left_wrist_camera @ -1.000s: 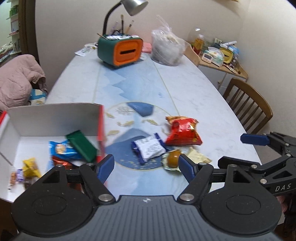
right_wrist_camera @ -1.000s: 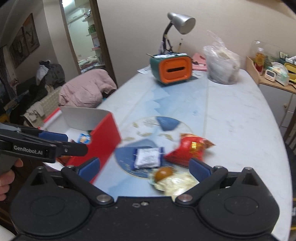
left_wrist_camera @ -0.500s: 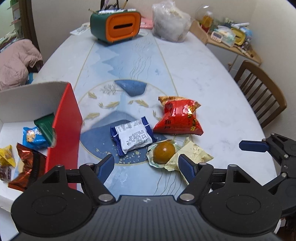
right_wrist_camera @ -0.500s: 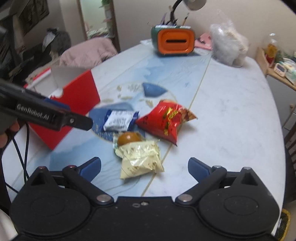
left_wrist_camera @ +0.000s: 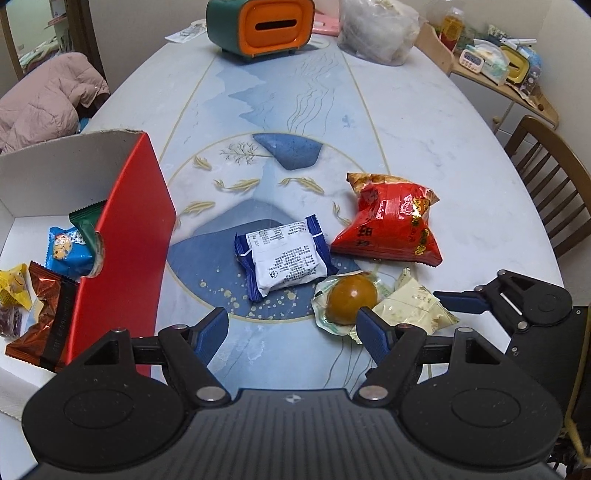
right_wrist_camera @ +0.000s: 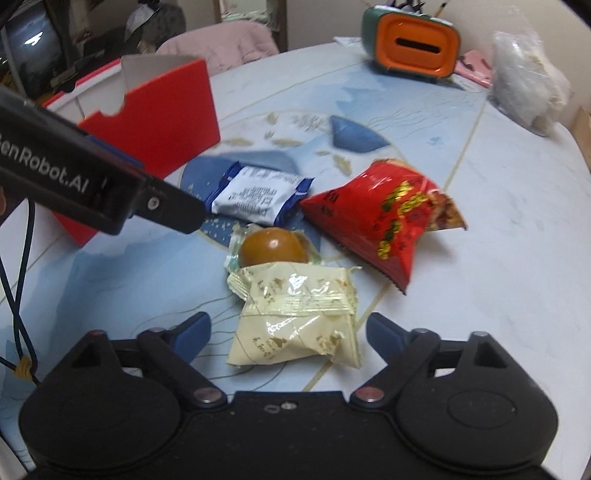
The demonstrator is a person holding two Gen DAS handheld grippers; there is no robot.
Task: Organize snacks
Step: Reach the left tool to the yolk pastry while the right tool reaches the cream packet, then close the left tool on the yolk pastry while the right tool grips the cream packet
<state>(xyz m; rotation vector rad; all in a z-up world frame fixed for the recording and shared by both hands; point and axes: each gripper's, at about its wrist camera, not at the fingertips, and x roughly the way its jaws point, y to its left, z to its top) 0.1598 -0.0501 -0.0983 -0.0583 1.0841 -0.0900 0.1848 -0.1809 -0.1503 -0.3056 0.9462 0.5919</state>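
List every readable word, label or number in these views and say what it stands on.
"enRobot.AI", first letter cut off: side of the black left claw.
Blue-and-white foil snack packet: print too small.
Red crinkled snack bag: gold characters unreadable.
Cream wrapper: gold characters blurred.

Oval table [left_wrist_camera: 424, 122], pale marble top with blue mountain and fish pattern. At centre: blue-and-white packet [left_wrist_camera: 284, 260]. At 3 o'clock of it, red bag [left_wrist_camera: 391, 225]. At 5 o'clock, round brown sweet [left_wrist_camera: 351, 300] touching cream packet [right_wrist_camera: 295, 317]. At 9 o'clock, red box [left_wrist_camera: 125, 240]. At 12 o'clock, far end: orange-fronted holder [left_wrist_camera: 266, 26], plastic bag [left_wrist_camera: 376, 33].
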